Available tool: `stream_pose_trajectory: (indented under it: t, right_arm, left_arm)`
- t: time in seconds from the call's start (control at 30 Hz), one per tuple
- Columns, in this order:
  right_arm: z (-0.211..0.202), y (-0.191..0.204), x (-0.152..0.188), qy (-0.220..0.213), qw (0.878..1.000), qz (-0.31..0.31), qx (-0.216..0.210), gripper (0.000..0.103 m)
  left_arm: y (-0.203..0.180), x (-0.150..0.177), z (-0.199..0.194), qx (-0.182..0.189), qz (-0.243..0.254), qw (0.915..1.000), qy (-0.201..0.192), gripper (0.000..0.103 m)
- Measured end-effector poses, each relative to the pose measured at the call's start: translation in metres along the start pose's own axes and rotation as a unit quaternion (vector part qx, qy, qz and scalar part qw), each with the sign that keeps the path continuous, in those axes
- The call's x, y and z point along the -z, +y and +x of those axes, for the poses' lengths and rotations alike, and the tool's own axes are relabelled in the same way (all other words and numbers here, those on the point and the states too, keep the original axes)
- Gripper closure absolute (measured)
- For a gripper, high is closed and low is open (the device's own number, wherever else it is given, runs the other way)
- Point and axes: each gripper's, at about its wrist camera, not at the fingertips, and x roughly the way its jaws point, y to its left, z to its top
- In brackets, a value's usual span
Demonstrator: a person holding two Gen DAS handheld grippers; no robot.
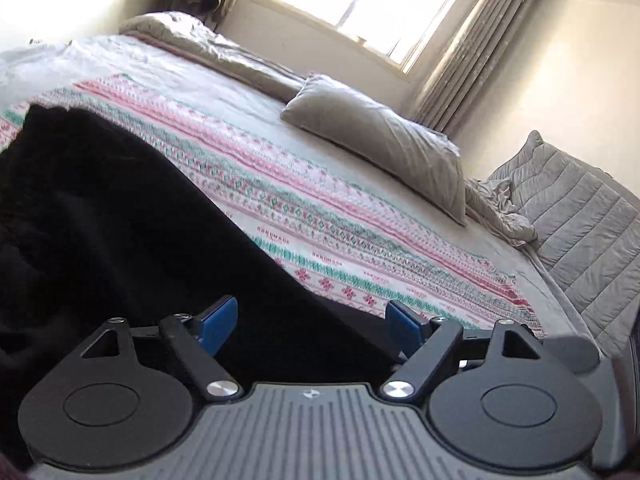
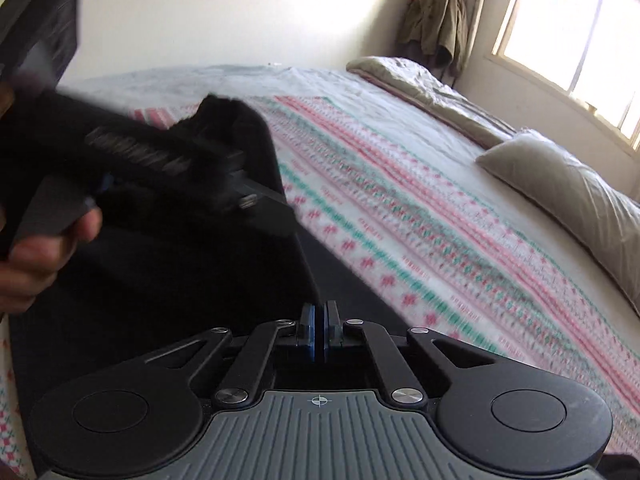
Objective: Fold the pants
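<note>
Black fleece pants lie on a bed covered by a pink, green and white patterned knit blanket, their long axis running from the near edge away toward the far wall, the narrow far end tapering to a ragged tip. The left gripper hovers over the dark fabric, blue fingers spread wide and released. The right gripper has its blue fingers clenched together at the pants' edge; whether cloth is pinched cannot be told. A grey pillow rests beyond.
</note>
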Motion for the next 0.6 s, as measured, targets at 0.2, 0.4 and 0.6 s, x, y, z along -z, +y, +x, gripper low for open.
stream_pose_trajectory:
  t: [0.2,0.4,0.6]
  right_arm:
    - [0.017,0.009,0.015,0.015,1.0,0.023,0.01,0.1]
    - [0.007,-0.005,0.017,0.01,0.996,0.083,0.017,0.091]
    - [-0.025,-0.069,0.023,0.032,0.982,0.165,0.087,0.047]
  left_arm:
    - [0.016,-0.004,0.026,-0.034,-0.064,0.9974,0.002,0.04]
    - [0.019,-0.004,0.034,-0.081,-0.076,0.9937,0.008,0.089]
    - [0.011,-0.004,0.021,-0.097,-0.041,0.9944,-0.002,0.089]
